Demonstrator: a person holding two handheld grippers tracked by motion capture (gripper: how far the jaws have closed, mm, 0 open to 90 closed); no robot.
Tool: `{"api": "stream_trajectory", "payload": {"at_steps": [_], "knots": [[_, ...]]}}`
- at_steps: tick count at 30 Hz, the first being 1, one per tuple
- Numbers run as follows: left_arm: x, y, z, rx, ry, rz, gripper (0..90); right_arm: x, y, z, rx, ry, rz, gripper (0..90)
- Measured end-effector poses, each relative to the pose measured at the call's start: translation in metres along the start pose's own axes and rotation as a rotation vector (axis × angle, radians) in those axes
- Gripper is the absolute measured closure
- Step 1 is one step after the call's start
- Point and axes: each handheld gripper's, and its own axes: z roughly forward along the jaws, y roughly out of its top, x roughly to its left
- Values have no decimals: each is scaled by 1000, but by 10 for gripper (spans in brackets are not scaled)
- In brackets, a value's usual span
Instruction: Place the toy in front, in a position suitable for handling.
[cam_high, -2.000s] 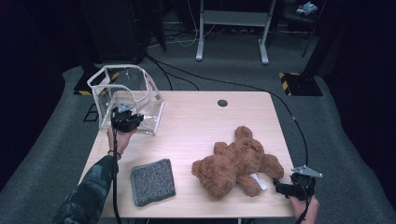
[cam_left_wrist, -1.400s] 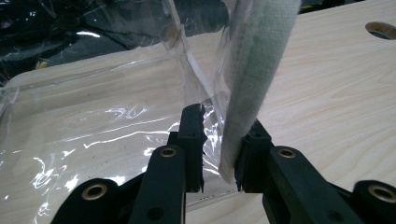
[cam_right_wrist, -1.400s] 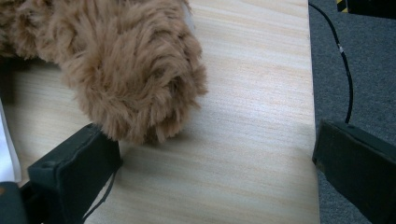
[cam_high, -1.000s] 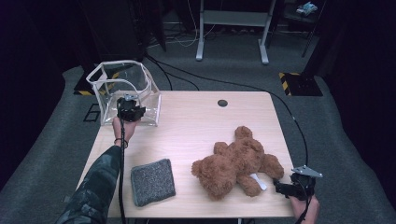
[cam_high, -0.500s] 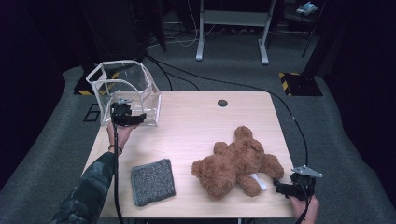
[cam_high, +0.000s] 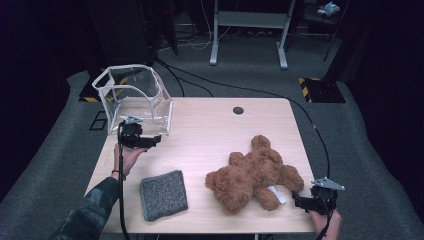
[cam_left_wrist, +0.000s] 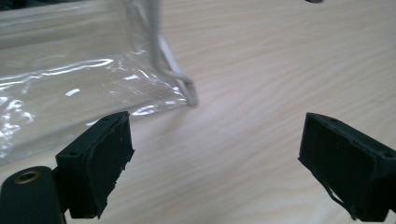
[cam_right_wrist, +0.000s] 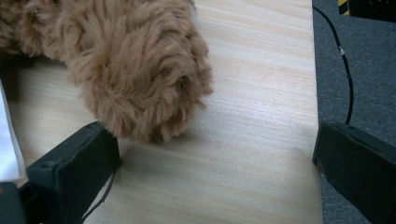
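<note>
Clear plastic bag (cam_high: 134, 97), upright on desk (cam_high: 215, 130), just beyond your left gripper (cam_high: 150, 142), jaws just opened wide, holding nothing.

Both grippers, left (cam_high: 150, 142) and right (cam_high: 298, 202), are black with blocky fingers (cam_left_wrist: 95, 165), trailing black cables; the right carries a grey three-cornered plate. A dark patterned sleeve (cam_high: 85, 215) covers the left forearm.
</note>
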Motion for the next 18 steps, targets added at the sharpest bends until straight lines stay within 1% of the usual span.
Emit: {"api": "stream_trajectory", "payload": {"at_steps": [1, 3, 4, 5, 6, 8, 9, 10, 11, 12, 13, 14, 15, 16, 17, 18], "knots": [[-4, -2, -1, 4, -11, 12, 69, 0, 0, 0, 1, 4, 5, 0], [-14, -8, -3, 1, -25, 25, 68, 0, 0, 0, 2, 3, 5, 0], [-19, -11, -3, 5, -39, 31, 63, 0, 0, 0, 2, 2, 7, 0], [-23, -13, -4, 21, -58, 42, 50, -1, 0, 0, 3, 5, 8, 0], [-28, -16, -4, 20, -64, 47, 47, -1, 0, 0, 5, 5, 4, 0], [-36, -20, -6, 35, -88, 76, 43, -1, 1, 0, 9, 3, 4, 0], [-46, -24, -7, 37, -109, 89, 42, -1, 1, 0, 11, 2, 6, 0], [-46, -24, -7, 37, -109, 89, 40, -1, 1, 0, 11, 2, 6, 0], [-50, -26, -8, 37, -117, 100, 40, -1, 1, 0, 15, -1, 7, 0], [-54, -27, -8, 37, -131, 104, 37, 0, 1, -1, 19, -3, 24, 0], [-59, -28, -8, 40, -140, 111, 34, 0, 2, -1, 35, -10, 25, 0], [-62, -29, -9, 44, -150, 122, 34, 0, 2, -1, 35, -10, 25, 0], [-66, -30, -9, 39, -164, 116, 30, 1, 3, -2, 48, -6, 22, 0], [-74, -31, -11, 40, -188, 130, 32, 3, 4, -3, 58, -7, 28, 4], [-74, -31, -11, 40, -188, 130, 36, 3, 4, -3, 58, -7, 28, 4], [-78, -31, -12, 38, -198, 142, 40, 5, 5, -8, 44, 1, 20, 11]]}}
